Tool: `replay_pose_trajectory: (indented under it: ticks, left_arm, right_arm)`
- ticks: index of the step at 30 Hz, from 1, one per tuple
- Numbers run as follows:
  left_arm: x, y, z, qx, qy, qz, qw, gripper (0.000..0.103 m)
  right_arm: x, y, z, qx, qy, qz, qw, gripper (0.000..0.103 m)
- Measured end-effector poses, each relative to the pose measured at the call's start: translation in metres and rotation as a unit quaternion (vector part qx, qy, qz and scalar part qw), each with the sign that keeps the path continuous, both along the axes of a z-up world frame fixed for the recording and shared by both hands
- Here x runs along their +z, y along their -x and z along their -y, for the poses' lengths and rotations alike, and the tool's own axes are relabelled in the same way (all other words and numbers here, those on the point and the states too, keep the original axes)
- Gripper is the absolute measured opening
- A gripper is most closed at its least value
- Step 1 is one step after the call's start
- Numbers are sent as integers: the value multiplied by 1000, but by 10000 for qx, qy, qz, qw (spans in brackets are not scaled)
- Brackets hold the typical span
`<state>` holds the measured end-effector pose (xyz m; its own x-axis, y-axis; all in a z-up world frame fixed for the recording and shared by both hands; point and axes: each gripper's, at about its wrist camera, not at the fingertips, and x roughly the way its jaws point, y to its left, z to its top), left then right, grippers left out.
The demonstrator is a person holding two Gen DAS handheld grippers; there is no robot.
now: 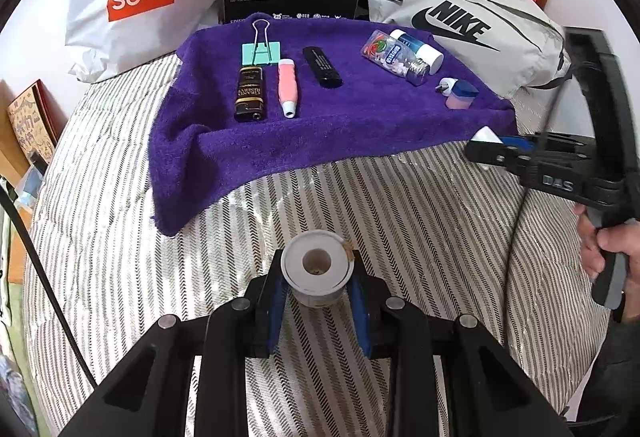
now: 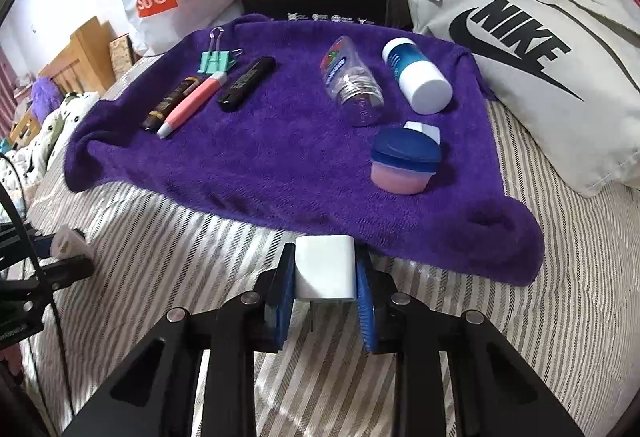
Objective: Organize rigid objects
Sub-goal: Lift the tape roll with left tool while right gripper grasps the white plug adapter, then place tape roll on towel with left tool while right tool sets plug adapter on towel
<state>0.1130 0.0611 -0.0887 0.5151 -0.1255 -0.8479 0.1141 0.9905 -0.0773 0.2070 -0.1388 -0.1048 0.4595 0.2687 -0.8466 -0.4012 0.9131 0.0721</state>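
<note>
The main risk is a slip. The left gripper [image 1: 318, 287] pinches a round white tape roll [image 1: 317, 264] only by its curved sides, so a tilt or a slackened squeeze could let it roll out onto the striped bedcover [image 1: 420, 221] and away down the soft slope. The right gripper [image 2: 325, 291] carries a white plug adapter [image 2: 325, 269] whose metal prongs point down; if it comes in low they could snag the near edge of the purple towel [image 2: 280, 157] and drag it, disturbing the row along the towel's left side: teal binder clip [image 1: 262, 52], dark lighter [image 1: 250, 93], pink pen [image 1: 287, 88] and black stick [image 1: 322, 67]. The clear bottle [image 2: 352, 85] and the white-capped bottle [image 2: 416, 75] lie on their sides near the far right corner and would likely roll if bumped; the pink tub with blue lid [image 2: 404, 165] sits near the right edge.

Both pairs of jaws are part closed, each clamped on its object and held over the bedcover, short of the towel's near edge.
</note>
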Motion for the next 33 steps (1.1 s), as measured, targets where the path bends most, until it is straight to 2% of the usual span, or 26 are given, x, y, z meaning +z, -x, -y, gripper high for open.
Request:
replay_pose_trajectory:
  ticks: [3, 13, 33]
  left_arm:
    - [5, 0, -2, 39, -10, 52, 10000, 28]
    - [27, -4, 1, 24, 31, 211, 9998, 28]
    - [47, -37, 28, -254, 28, 372, 9990, 28]
  right_arm:
    - [9, 10, 5, 109, -187, 9, 9998, 27]
    - [6, 30, 12, 280, -64, -138, 9995, 27]
    - [29, 25, 32, 196, -232, -21, 9995, 27]
